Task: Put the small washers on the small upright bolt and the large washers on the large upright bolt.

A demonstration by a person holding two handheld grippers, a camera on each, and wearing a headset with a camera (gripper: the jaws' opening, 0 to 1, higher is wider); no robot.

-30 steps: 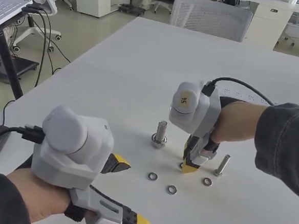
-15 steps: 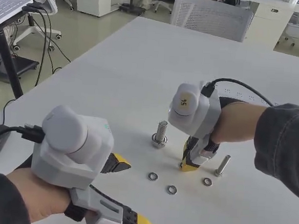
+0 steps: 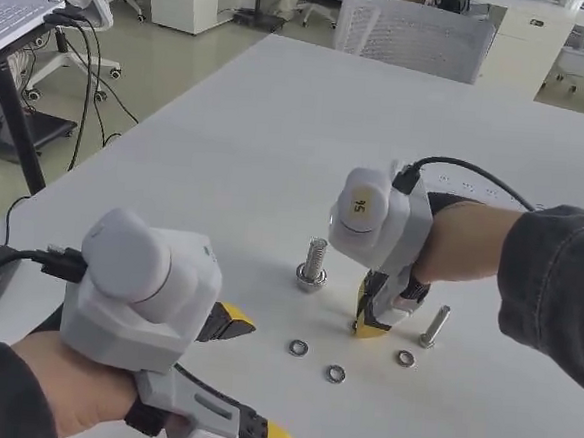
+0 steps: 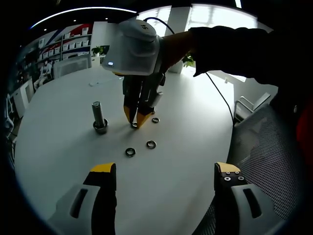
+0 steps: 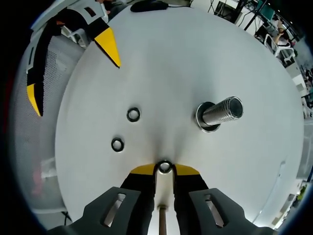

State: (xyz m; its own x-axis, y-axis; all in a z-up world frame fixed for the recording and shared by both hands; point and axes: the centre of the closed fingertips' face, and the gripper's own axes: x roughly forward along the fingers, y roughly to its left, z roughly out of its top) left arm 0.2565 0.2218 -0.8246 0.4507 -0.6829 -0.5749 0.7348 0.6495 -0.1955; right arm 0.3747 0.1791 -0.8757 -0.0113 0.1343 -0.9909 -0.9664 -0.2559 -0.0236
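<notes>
Pinches a washer (image 5: 165,167) in the right gripper (image 3: 369,330): fingers clenched on its rim, yellow tips pointing down, right at the white surface (image 3: 226,154). Cannot tell whether small or large. Shows the large bolt (image 3: 313,263) upright, head down and threads up, near those tips and at 10 o'clock from them in the head view. Shows the small bolt (image 3: 433,324), also upright, just beside the tips at 3 o'clock. Counts three more lying flat: first loose washer (image 3: 298,348) at 6 o'clock of the large bolt, second loose washer (image 3: 335,372) at 5 o'clock of it, third loose washer (image 3: 405,358) at 7 o'clock of the small bolt. Holds the left gripper (image 3: 259,382) at 7 o'clock of the head view, fingers released and spread wide, aimed toward the bolts, well apart from every washer.
</notes>
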